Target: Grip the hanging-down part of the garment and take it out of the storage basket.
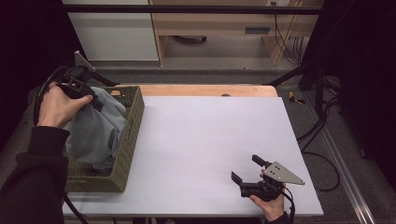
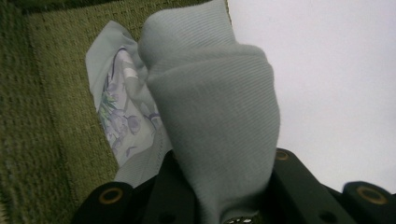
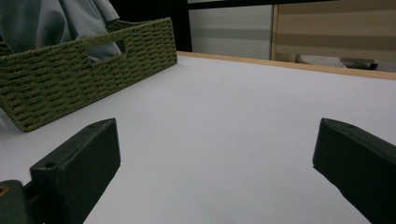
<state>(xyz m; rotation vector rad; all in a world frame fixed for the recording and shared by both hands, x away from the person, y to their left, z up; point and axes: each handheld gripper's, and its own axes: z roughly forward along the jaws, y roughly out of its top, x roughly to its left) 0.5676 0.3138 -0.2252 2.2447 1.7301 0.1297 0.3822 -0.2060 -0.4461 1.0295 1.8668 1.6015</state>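
a grey cloth [image 1: 95,128] is gripped by the left gripper [image 1: 88,99], whose jaws are clamped tight on a bunched fold of it above the far left corner of a green woven basket [image 1: 132,122]. the cloth is seen hanging from the jaws down into the basket, with its lower part piled on the basket floor. in the left gripper view the fold [image 2: 219,126] is seen squeezed between the black jaws, and a lighter patch with a purple flower print [image 2: 123,123] is shown beside it, over the basket's weave [image 2: 42,130]. the basket is set on the left edge of a white table [image 1: 210,140].

the right gripper [image 1: 247,170] is held low over the near right part of the table, well apart from the basket. its jaws are spread wide and nothing is held between them. in the right gripper view the basket [image 3: 84,84] is seen far off at the left, with the cloth [image 3: 56,21] rising out of it.
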